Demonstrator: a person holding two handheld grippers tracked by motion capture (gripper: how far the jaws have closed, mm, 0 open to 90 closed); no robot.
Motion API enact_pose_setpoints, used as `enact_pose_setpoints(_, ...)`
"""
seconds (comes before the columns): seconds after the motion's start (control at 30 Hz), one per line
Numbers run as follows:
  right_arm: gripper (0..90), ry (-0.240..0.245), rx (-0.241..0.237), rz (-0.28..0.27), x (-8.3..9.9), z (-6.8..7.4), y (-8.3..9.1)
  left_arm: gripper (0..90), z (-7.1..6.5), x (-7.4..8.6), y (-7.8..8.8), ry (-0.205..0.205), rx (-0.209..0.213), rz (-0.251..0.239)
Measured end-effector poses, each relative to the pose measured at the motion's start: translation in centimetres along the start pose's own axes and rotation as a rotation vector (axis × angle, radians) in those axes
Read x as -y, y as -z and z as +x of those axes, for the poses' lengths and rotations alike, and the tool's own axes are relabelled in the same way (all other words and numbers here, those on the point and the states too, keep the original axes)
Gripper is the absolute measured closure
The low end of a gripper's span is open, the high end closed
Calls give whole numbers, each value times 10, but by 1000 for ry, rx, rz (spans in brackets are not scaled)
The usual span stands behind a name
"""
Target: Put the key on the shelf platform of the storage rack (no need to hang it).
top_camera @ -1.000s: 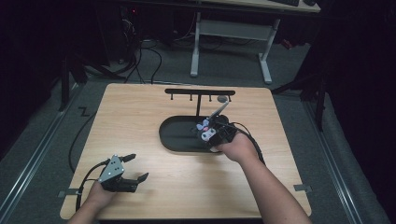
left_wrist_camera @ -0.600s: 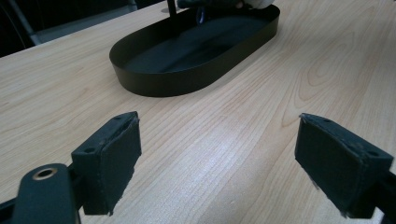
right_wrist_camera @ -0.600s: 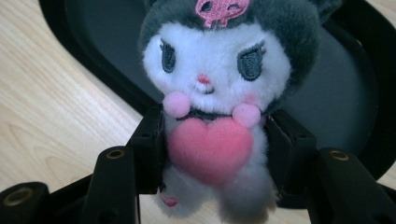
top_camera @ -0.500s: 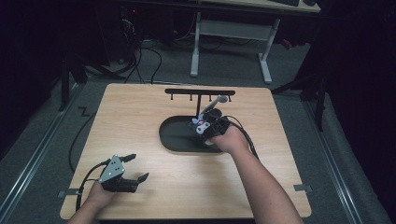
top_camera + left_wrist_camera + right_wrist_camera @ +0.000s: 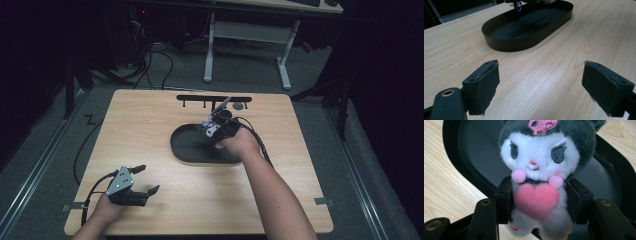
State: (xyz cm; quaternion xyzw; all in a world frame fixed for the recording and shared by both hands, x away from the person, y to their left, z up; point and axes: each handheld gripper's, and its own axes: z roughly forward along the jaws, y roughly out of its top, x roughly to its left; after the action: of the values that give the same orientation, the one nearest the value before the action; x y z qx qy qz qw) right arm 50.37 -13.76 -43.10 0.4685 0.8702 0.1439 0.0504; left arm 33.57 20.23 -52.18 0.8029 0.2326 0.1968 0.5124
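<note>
Wooden table (image 5: 150, 130) carries a black oval tray (image 5: 186, 147) near its middle. Over the tray's right part, the right gripper (image 5: 216, 127) holds a plush toy (image 5: 541, 170) with a pink heart between its jaws. At the near left corner, the left gripper (image 5: 142, 180) rests with jaws wide apart.

The high view looks forward and down from above the near edge, taking in the whole pale wooden surface (image 5: 150, 130) and the grey floor beyond it. The left gripper view sits low over the near left wood, facing the far right, where the black oval metal tray (image 5: 506, 40) lies a little way off. The right gripper view hangs close above that tray (image 5: 459, 150), looking steeply down. All three views share this tray (image 5: 185, 150).
</note>
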Motion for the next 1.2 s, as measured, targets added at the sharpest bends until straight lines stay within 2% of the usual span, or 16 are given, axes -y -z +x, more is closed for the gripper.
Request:
enact_pose_setpoints(0.33,464,-16,-7,20,0,0,-11,154,0,0,0,-1,1,-1)
enact_pose_setpoints(0.4,464,-36,-17,37,4,1,-14,154,0,0,0,4,1,0)
enact_pose_setpoints(0.5,464,-36,-18,33,9,0,-16,154,0,0,0,0,0,-1)
enact_pose_setpoints(0.57,464,-19,-16,27,10,-1,-16,154,0,0,0,0,0,-1)
enact_pose_setpoints(0.6,464,-24,-10,40,13,-2,-17,154,0,0,0,2,0,0)
enact_pose_setpoints(0.63,464,-5,-6,33,14,-4,-18,154,0,0,0,3,0,-3)
enact_pose_setpoints(0.67,464,-24,-8,39,15,-4,-18,154,0,0,0,3,0,-3)
enact_pose_setpoints(0.83,461,-33,-1,46,20,-7,-20,154,0,0,0,2,2,0)
enact_pose_setpoints(0.87,460,-19,0,44,21,-9,-21,154,0,0,0,2,2,0)
enact_pose_setpoints(0.9,460,-41,4,50,22,-9,-21,154,0,0,0,3,2,0)
enact_pose_setpoints(0.93,460,-24,3,46,23,-11,-22,154,0,0,0,4,0,-1)
enact_pose_setpoints(0.97,460,-55,3,56,24,-10,-21,154,0,0,0,4,0,-1)
enact_pose_setpoints(1.07,457,-22,8,58,26,-12,-22,154,0,0,0,3,1,0)
enact_pose_setpoints(1.2,454,-37,11,74,28,-12,-23,154,0,0,-1,2,1,2)
